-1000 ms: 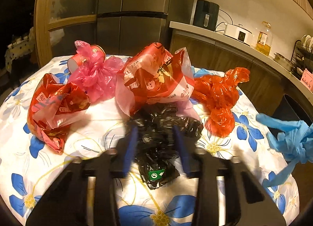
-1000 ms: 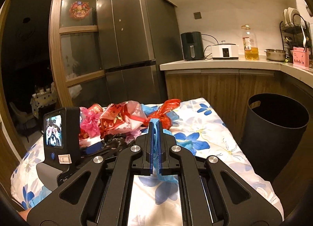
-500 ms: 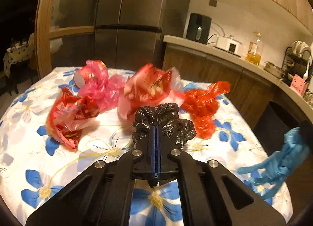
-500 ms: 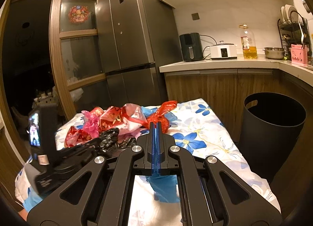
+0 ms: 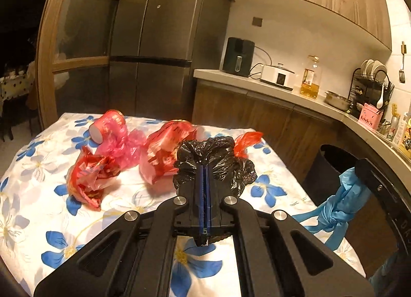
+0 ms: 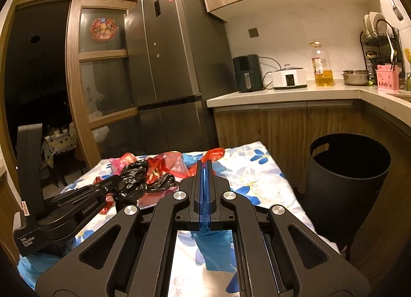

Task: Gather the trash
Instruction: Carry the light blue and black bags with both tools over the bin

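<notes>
My left gripper (image 5: 204,168) is shut on a crumpled black plastic bag (image 5: 218,158) and holds it above the table; both also show in the right wrist view, the black bag (image 6: 136,181) at the left. My right gripper (image 6: 204,165) is shut on a knotted blue plastic bag (image 6: 215,250) that hangs under its fingers; the blue bag also shows in the left wrist view (image 5: 339,207). Red and pink plastic bags (image 5: 92,181) (image 5: 120,137) (image 5: 164,153) lie on the flowered tablecloth (image 5: 38,168). A black trash bin (image 6: 346,178) stands on the floor right of the table.
A wooden counter (image 6: 282,96) with an air fryer, rice cooker, oil bottle and dish rack runs behind and to the right. A tall grey fridge (image 6: 174,78) and a wooden glass door (image 6: 102,78) stand behind the table.
My left gripper closed on the black bag and lifted it off the table. The right gripper stayed shut on the blue bag and rose a little.
</notes>
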Action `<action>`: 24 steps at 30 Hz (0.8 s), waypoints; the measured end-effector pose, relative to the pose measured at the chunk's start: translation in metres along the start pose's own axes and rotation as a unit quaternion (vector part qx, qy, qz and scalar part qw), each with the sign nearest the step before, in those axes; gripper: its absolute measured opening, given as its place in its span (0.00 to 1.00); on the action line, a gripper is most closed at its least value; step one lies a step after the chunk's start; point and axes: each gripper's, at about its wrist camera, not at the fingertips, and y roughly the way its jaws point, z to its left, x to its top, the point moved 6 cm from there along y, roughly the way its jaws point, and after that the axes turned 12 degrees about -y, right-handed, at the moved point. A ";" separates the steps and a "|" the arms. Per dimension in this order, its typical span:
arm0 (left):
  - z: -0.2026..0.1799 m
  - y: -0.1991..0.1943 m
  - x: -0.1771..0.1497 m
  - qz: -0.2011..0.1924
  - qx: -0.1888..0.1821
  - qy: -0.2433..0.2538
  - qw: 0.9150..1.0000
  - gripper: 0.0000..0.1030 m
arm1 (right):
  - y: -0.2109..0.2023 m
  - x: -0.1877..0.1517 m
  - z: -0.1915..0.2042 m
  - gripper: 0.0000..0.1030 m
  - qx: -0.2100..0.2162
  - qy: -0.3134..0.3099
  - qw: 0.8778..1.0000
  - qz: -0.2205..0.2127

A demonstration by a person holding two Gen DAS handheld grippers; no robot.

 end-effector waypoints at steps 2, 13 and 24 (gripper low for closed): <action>-0.008 0.001 0.003 0.000 -0.007 0.003 1.000 0.01 | -0.003 0.003 -0.005 0.01 -0.003 0.001 1.000 -0.004; -0.076 0.018 0.010 0.004 -0.057 0.041 0.997 0.01 | -0.015 0.026 -0.050 0.01 -0.046 0.001 0.999 -0.024; -0.163 0.038 0.015 0.007 -0.120 0.073 0.990 0.01 | -0.029 0.046 -0.133 0.01 -0.131 0.026 0.990 -0.048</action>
